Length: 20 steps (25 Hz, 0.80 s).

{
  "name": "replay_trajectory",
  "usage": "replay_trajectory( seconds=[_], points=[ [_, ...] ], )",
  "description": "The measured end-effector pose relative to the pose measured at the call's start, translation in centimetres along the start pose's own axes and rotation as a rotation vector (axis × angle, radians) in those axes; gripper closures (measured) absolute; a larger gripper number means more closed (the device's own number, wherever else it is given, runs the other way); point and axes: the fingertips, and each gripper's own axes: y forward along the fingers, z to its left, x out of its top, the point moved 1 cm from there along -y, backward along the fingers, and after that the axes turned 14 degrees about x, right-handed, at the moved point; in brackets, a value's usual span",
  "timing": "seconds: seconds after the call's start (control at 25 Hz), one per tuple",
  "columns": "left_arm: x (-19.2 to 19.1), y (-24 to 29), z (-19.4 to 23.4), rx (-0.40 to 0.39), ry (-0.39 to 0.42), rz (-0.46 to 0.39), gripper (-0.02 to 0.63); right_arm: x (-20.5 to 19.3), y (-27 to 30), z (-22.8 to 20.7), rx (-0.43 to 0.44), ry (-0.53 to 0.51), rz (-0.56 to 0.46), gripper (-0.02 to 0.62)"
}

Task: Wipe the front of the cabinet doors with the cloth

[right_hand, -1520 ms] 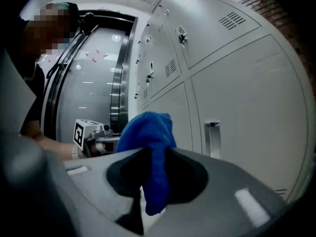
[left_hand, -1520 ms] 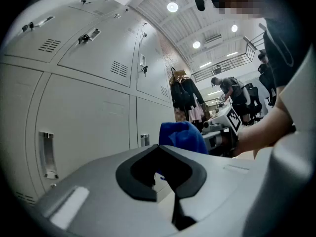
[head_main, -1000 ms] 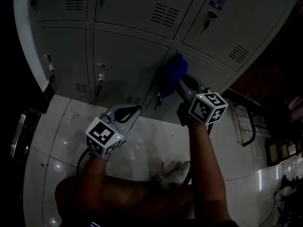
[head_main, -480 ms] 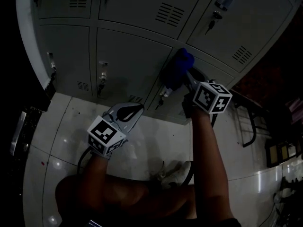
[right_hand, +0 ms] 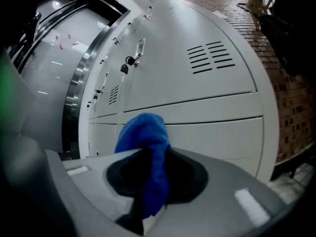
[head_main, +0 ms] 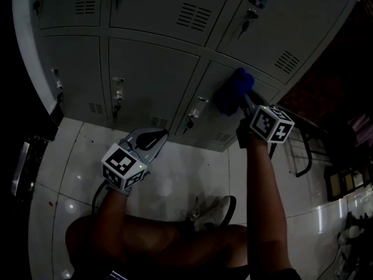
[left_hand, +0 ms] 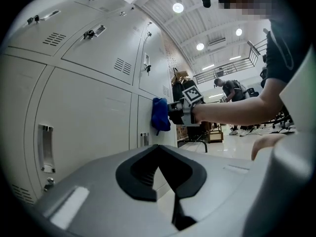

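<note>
A blue cloth (head_main: 233, 92) is bunched against the front of a lower grey cabinet door (head_main: 215, 121), right of its handle (head_main: 198, 105). My right gripper (head_main: 243, 101) is shut on the cloth (right_hand: 145, 152), whose top sticks out past the jaws and presses the door (right_hand: 207, 127). My left gripper (head_main: 151, 139) hangs low in front of the bottom doors with its jaws together and nothing between them (left_hand: 165, 179). From the left gripper view the cloth (left_hand: 159, 115) and the right gripper (left_hand: 175, 113) show against the door, farther along the row.
The grey lockers (head_main: 145, 16) stand in rows with vents, locks and handles. Shiny white floor tiles (head_main: 175, 179) lie below them. A metal frame (head_main: 303, 150) stands at the right, by a brick wall (right_hand: 286, 83). The person's legs and a shoe (head_main: 213, 209) are beneath the grippers.
The right gripper has slid the cloth to the right and slightly up across the lower door, away from the handle. The left gripper has stayed about where it was.
</note>
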Motion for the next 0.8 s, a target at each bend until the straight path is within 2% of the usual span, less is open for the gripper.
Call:
replay_trajectory(
  seconds=[0.8],
  points=[
    [-0.6,0.2,-0.5,-0.02,0.015,0.009,0.606,-0.6,-10.4,-10.2,-0.294,0.036,-0.033,0.518]
  ],
)
